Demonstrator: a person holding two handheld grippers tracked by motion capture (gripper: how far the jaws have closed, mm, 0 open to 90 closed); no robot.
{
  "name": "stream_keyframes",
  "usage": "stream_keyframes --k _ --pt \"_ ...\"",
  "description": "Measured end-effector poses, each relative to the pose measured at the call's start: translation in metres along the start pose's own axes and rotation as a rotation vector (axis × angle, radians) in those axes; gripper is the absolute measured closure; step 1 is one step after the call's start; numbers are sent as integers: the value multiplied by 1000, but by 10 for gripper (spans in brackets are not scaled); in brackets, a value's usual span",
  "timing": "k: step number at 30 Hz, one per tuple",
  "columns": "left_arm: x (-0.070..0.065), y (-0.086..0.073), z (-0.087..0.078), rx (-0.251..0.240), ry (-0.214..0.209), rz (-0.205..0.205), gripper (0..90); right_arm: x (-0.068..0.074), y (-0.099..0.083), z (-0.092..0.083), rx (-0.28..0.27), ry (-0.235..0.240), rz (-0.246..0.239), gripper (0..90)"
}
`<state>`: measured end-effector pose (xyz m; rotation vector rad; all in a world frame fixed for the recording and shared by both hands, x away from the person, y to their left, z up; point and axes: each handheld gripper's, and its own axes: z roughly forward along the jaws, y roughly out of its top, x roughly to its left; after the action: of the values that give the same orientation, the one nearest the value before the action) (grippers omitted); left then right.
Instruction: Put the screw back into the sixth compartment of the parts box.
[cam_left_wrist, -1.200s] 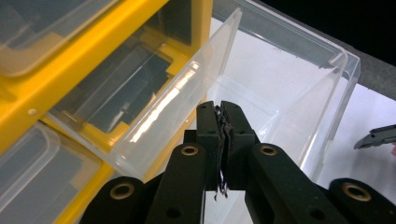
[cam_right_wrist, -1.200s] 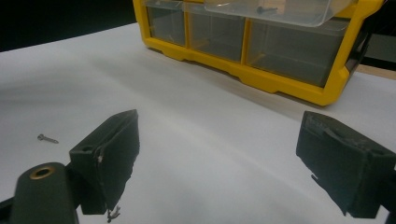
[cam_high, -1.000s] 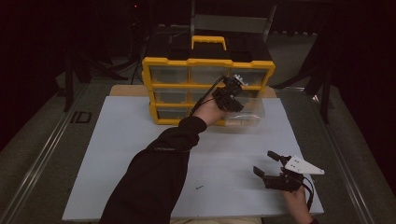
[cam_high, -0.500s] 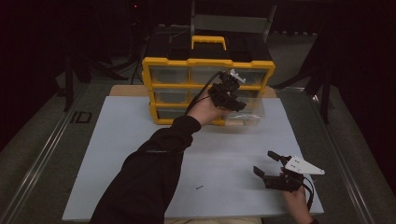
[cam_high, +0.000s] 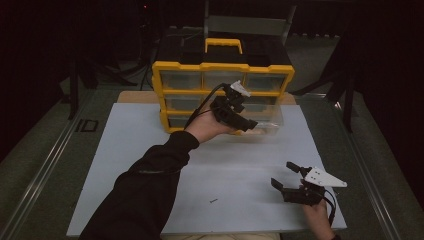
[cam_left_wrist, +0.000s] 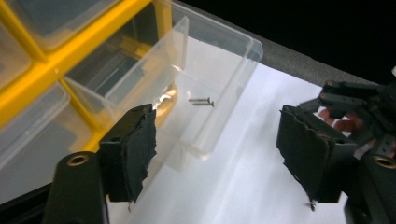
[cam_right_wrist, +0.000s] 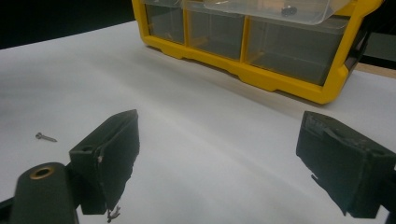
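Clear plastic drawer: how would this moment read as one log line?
left gripper: just opened, nothing held | clear plastic drawer: pulled out of yellow organiser, small screws inside | right gripper: open

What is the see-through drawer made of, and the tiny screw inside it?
The drawer looks like clear, glossy plastic: the white table shows through its walls, and its edges catch glints. The screw looks like metal, dull grey and thin, though it is too small to be sure.

A black long sleeve (cam_high: 145, 190) covers the person's left arm, and both black grippers carry torn foam-padded fingers (cam_left_wrist: 133, 151), brass-coloured rivets, black cables and grey three-cornered plates.
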<state>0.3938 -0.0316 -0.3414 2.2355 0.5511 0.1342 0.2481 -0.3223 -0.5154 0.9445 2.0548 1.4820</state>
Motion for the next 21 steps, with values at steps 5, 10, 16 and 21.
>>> stream_keyframes --k 5,10,16,21 --pt "-7 -15 -5 -34 -9 15 209 0 0 0 1 0 -2 134" --pt "-13 -29 -5 -21 -22 26 158 0 0 0 2 0 1 134" --pt "-18 -46 -5 -12 -31 20 150 0 0 0 3 -2 1 134" --pt "-23 -64 -4 -1 -39 22 150 0 0 0 2 -2 0 133"
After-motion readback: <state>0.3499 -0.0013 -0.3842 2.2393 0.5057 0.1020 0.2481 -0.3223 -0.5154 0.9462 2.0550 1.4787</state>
